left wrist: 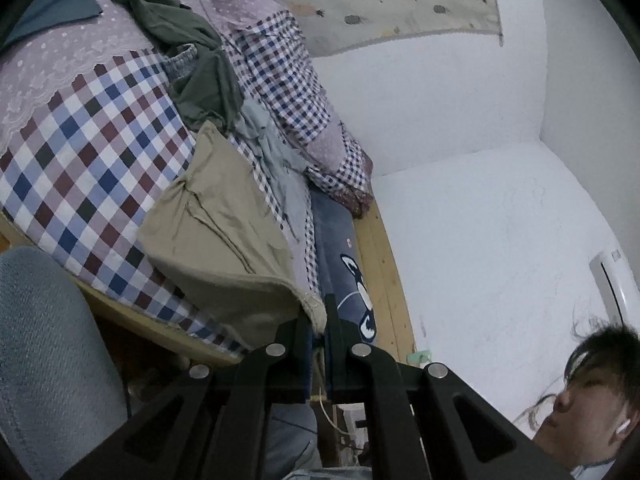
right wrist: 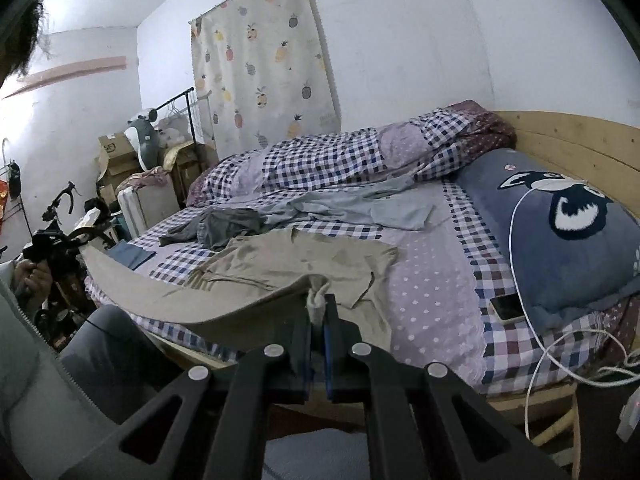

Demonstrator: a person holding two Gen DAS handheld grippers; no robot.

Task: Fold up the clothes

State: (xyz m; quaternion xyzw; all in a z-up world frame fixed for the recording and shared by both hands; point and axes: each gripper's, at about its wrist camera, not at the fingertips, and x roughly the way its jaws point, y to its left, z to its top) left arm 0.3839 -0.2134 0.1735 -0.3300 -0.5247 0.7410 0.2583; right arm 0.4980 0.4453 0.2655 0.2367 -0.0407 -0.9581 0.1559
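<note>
Pinching a corner of the beige shirt [left wrist: 224, 236] at lower centre, the left gripper [left wrist: 319, 320] is clamped on it over the checked bed [left wrist: 92, 152]. Right wrist view: the right gripper [right wrist: 318, 312] clamps the shirt's hem at centre, cloth stretching left.

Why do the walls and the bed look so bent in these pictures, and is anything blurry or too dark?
Fisheye lenses bend both views: in the left wrist view the wooden bed frame curves and black corners ring the picture. In the right wrist view light is dim and even, the beige shirt sharp, the left gripper and right gripper dark, close and slightly soft.
</note>
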